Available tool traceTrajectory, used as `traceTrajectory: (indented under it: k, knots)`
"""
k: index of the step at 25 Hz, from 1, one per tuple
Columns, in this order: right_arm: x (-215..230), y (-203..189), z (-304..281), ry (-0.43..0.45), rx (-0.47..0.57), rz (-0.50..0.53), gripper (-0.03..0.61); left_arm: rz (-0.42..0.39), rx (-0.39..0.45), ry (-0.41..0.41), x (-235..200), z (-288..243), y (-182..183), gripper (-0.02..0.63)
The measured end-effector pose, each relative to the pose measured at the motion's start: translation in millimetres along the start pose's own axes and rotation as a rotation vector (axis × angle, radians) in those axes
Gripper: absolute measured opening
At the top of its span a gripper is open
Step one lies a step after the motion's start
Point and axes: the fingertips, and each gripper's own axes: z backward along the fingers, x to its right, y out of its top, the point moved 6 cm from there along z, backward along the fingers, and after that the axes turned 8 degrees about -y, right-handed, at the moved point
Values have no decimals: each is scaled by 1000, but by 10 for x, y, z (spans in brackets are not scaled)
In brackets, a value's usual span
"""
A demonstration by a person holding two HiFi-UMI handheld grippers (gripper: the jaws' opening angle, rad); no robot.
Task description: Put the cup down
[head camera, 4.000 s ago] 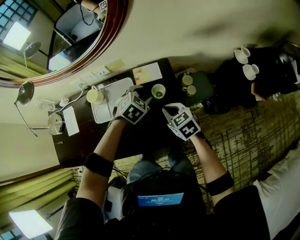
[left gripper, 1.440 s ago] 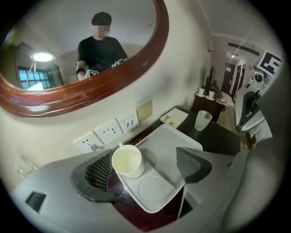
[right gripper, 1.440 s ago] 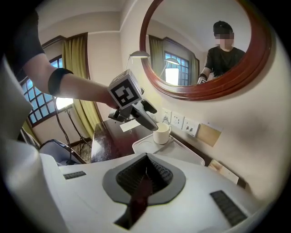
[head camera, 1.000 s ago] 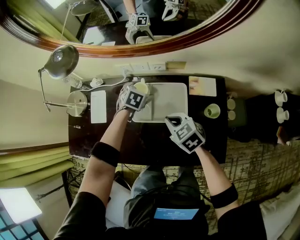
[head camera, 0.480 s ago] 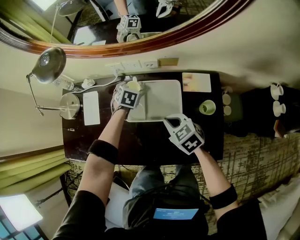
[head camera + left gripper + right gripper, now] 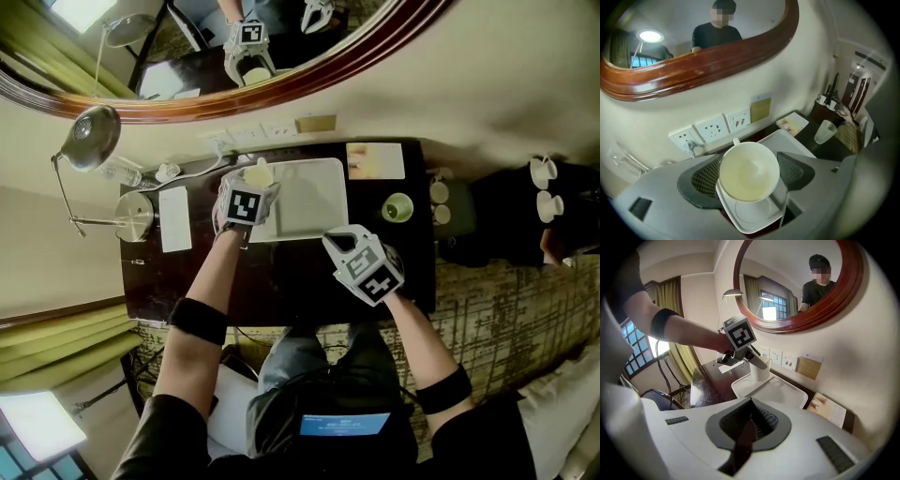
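The left gripper (image 6: 749, 174) has just been closing its jaws and is squeezing the cup (image 6: 747, 180) at the tray's (image 6: 314, 202) corner. The right gripper (image 6: 749, 422) is pressing its jaws together, holding nothing.

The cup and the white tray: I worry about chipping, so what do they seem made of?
The cup looks like glazed ceramic: cream-white, smooth, softly glossy, thick-walled. The tray looks like matte white plastic or melamine, with rounded moulded edges, though the look leaves that open.
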Motion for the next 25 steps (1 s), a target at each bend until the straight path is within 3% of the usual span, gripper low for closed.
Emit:
traceTrajectory:
  k: [5, 12, 18, 25]
  knots:
    - [138, -134, 246, -14, 12, -14, 2, -15, 42, -20, 484, 292, 85, 378]
    - [520, -548, 745, -75, 26, -71, 2, -35, 78, -111, 1557, 414, 53, 376]
    - [913, -1071, 1050, -144, 16, -84, 2, -51, 79, -157, 2393, 307, -53, 376]
    - [1187, -1374, 1320, -152, 5, -130, 2, -77, 54, -212, 3219, 17, -176, 376]
